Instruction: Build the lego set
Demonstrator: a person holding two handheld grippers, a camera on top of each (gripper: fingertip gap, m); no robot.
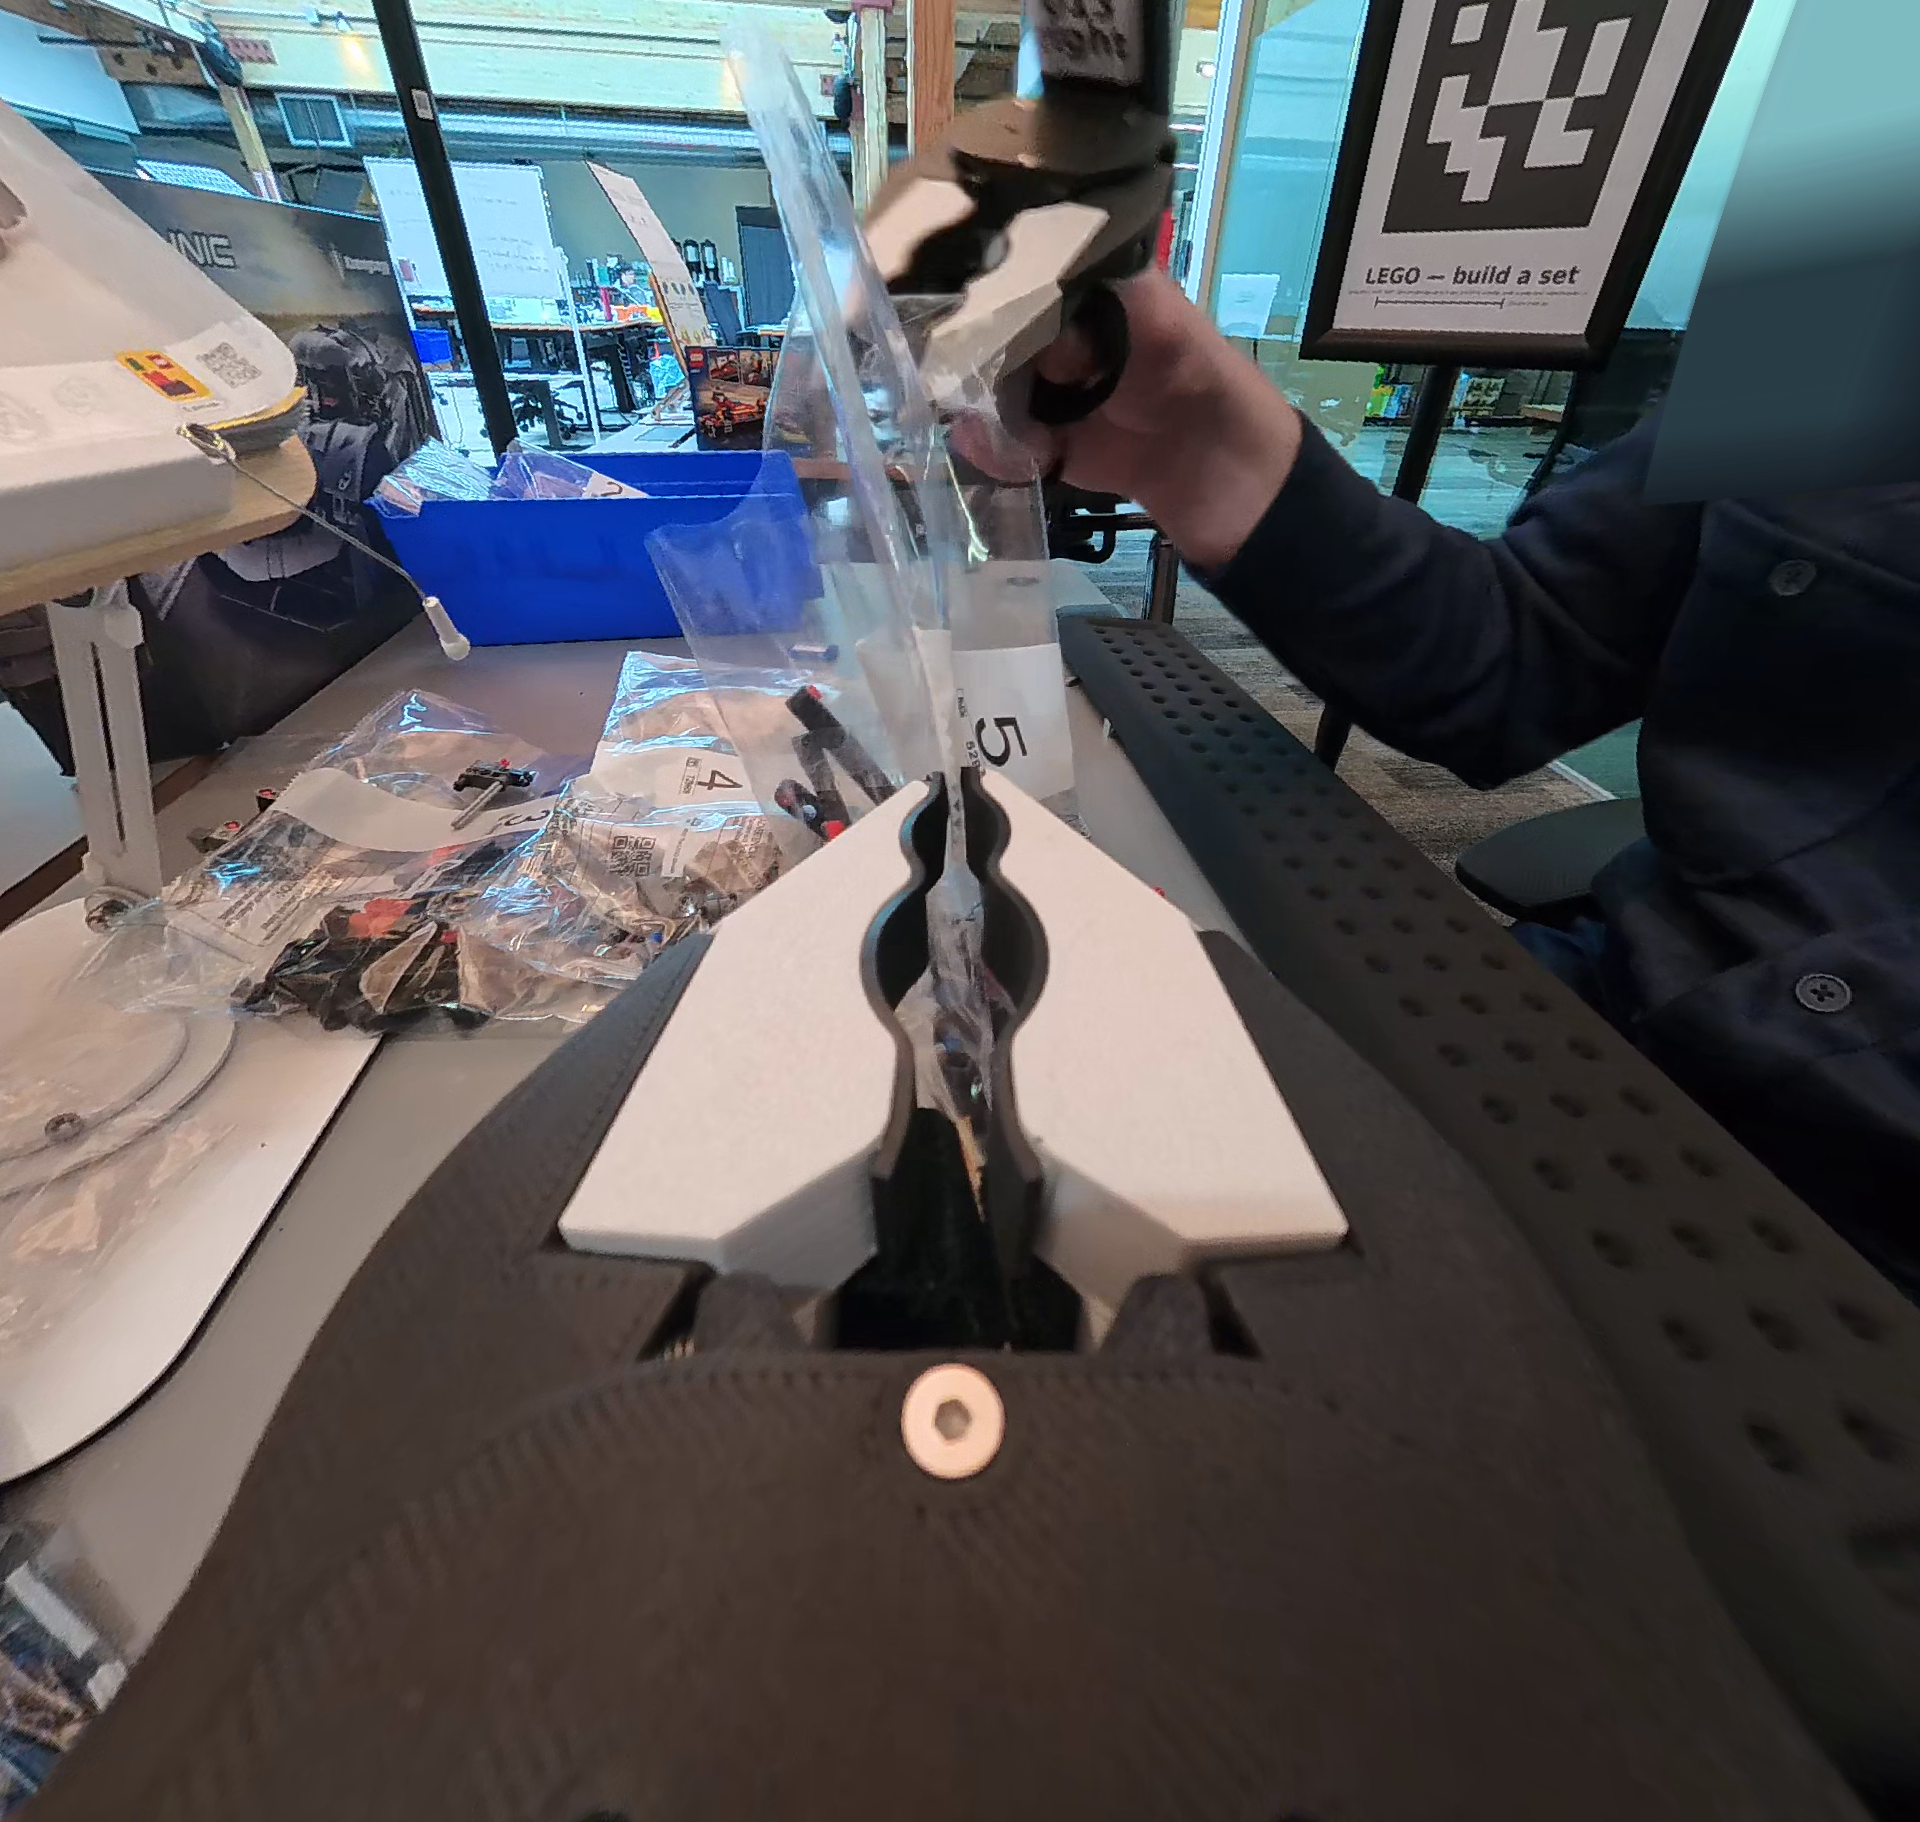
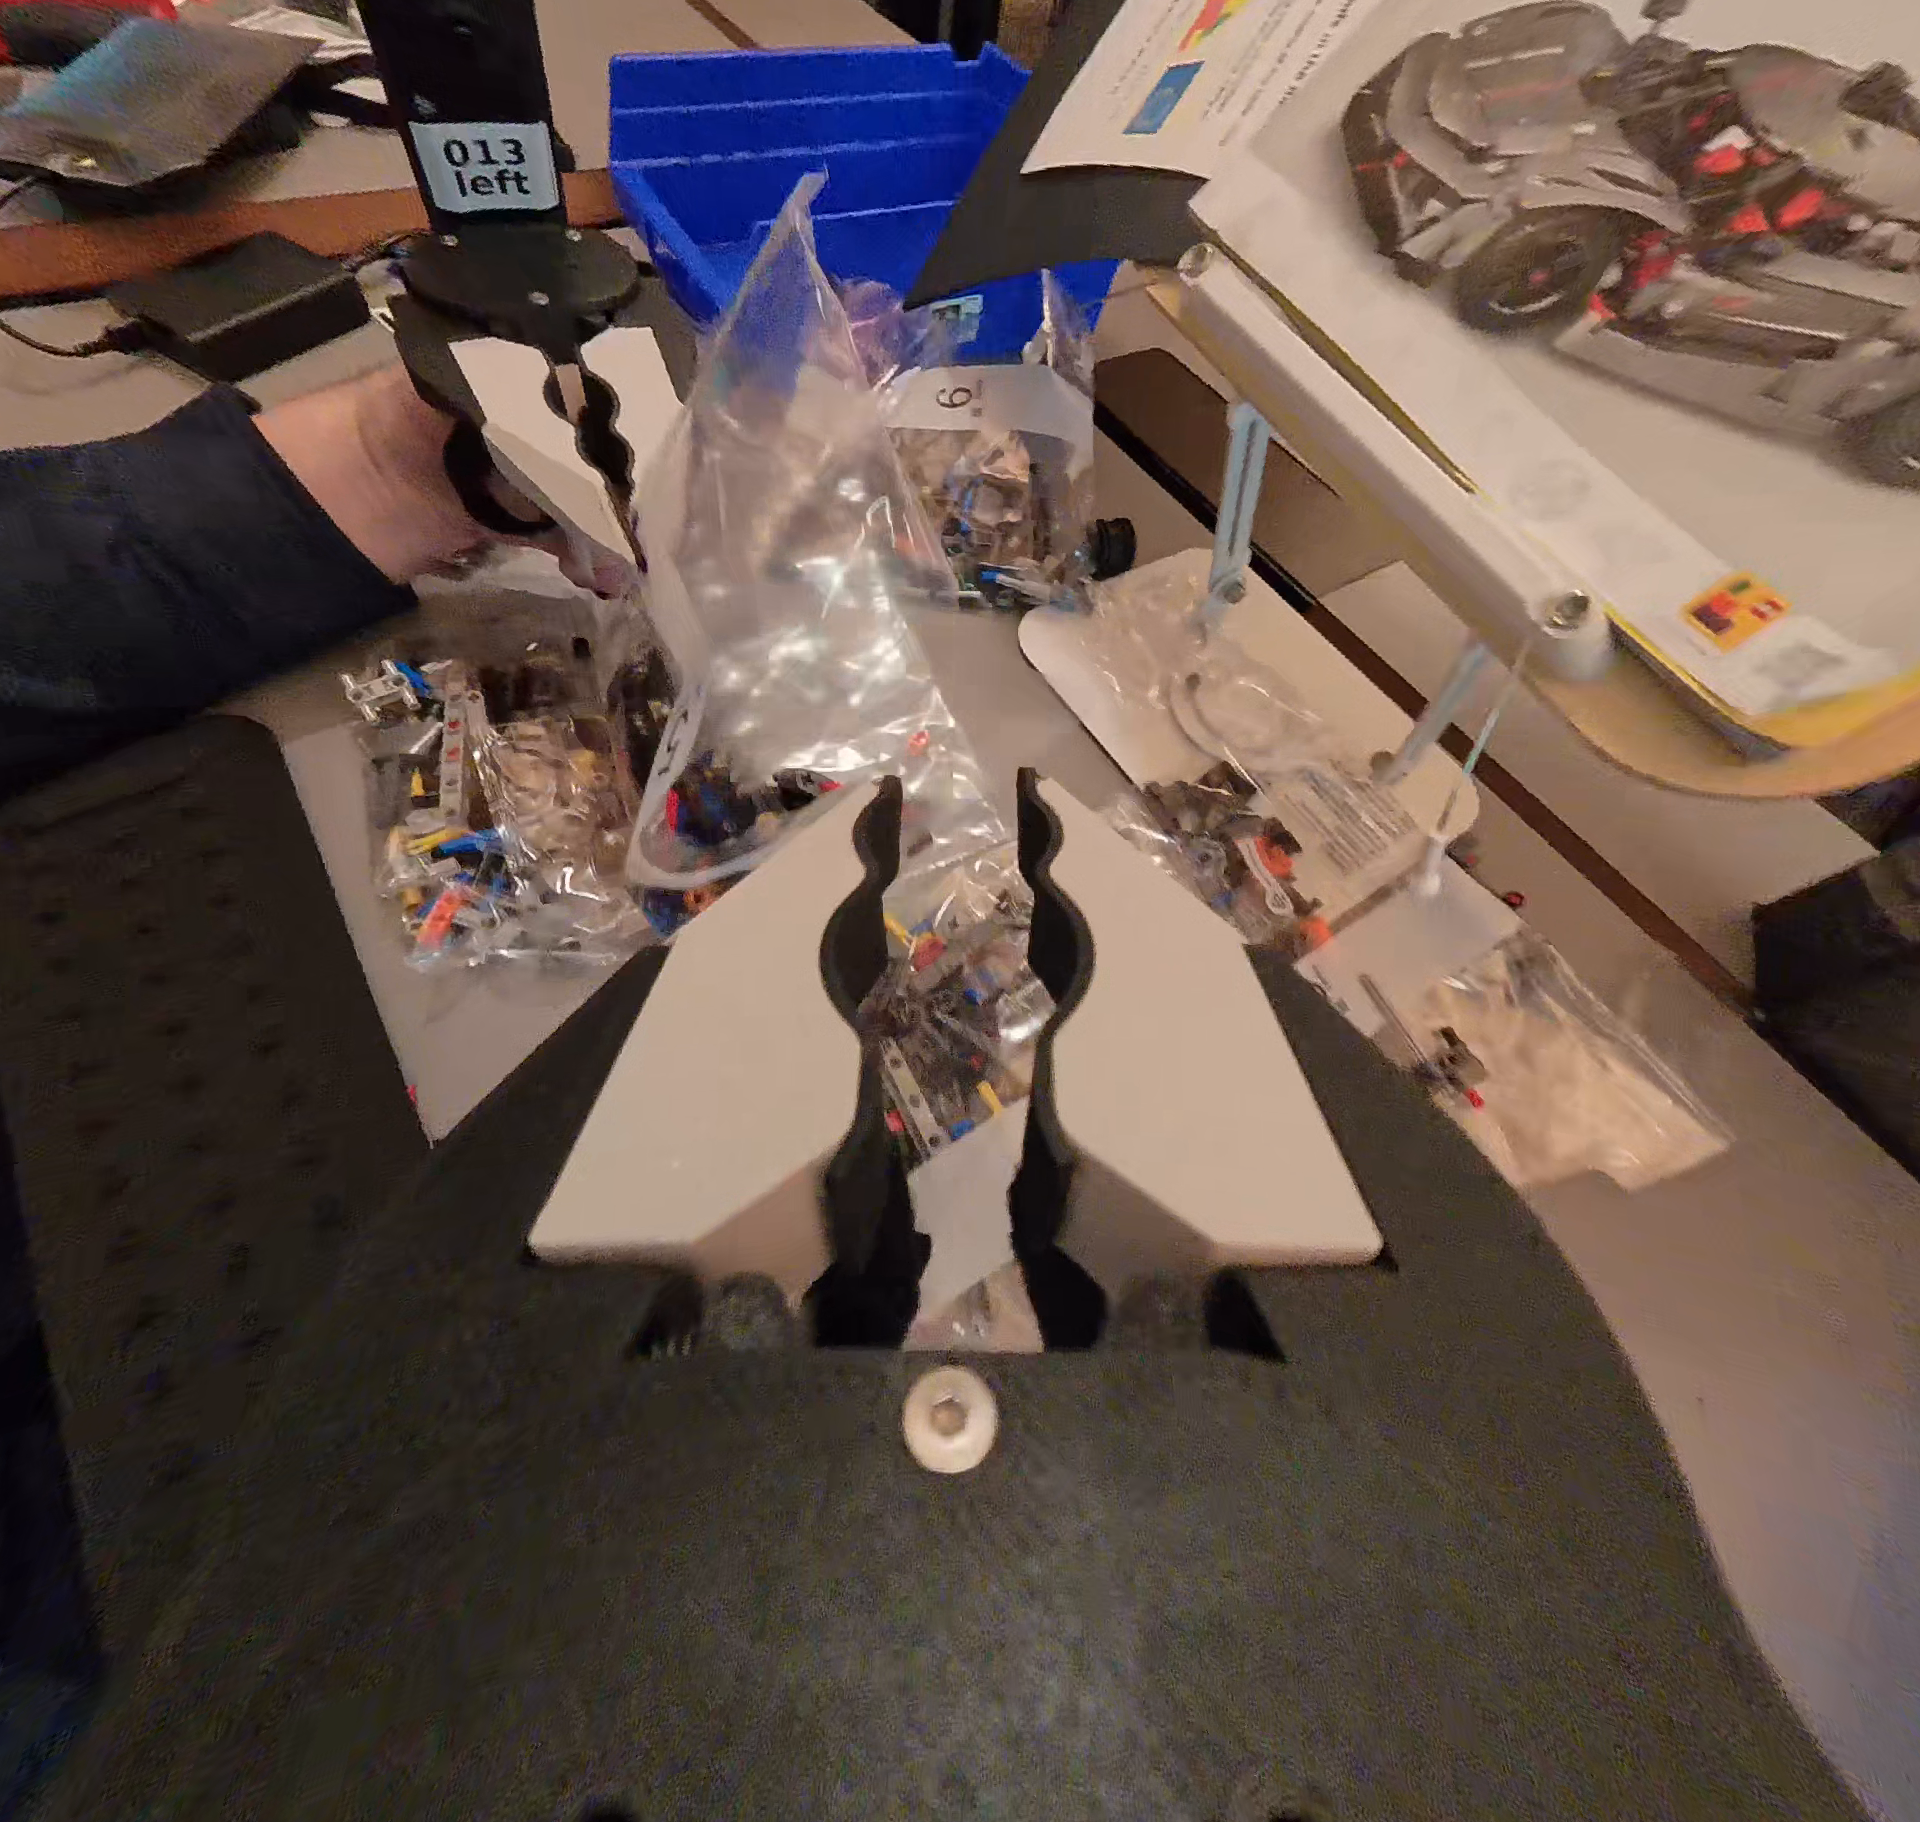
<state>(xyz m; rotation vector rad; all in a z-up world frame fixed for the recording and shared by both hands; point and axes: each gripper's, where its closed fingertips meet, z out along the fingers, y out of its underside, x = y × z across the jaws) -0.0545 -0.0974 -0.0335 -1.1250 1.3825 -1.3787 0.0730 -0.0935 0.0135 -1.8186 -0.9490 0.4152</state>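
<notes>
A grey worktable (image 2: pixel 1714 1284) in an open workshop is strewn with clear bags of parts, and a dark perforated chair back sits at the near edge.

The left gripper (image 1: pixel 954 785) has its fingers pressed together on a clear plastic bag (image 1: pixel 883 546), with the film trapped between the wavy black pads. From the right wrist view the same left gripper (image 2: pixel 613 515) pinches the bag's edge while the bag (image 2: pixel 790 609) hangs below it, and the small dark, blue and red pieces have pooled in the bottom corner.

The right gripper (image 2: pixel 954 785) stands spread in its own view, with nothing between its fingers. In the left wrist view the right gripper (image 1: pixel 951 302) sits up against the bag's upper part, above the left gripper. Whether it touches the film there is hard to tell.

Just beyond the left gripper lie more numbered bags (image 1: pixel 665 816). Farther ahead is a blue bin (image 1: pixel 582 567). To the left an instruction booklet (image 2: pixel 1558 214) rests on a white stand (image 1: pixel 104 733).

The bag looks light, limp and slippery, and its weight sits low in the loose pieces. Thin film will stretch or slide out of a shallow pinch, so a deep hold on the empty upper film near the sealed edge seems best. With two holds close together there, it can likely be torn without spilling the parts.
</notes>
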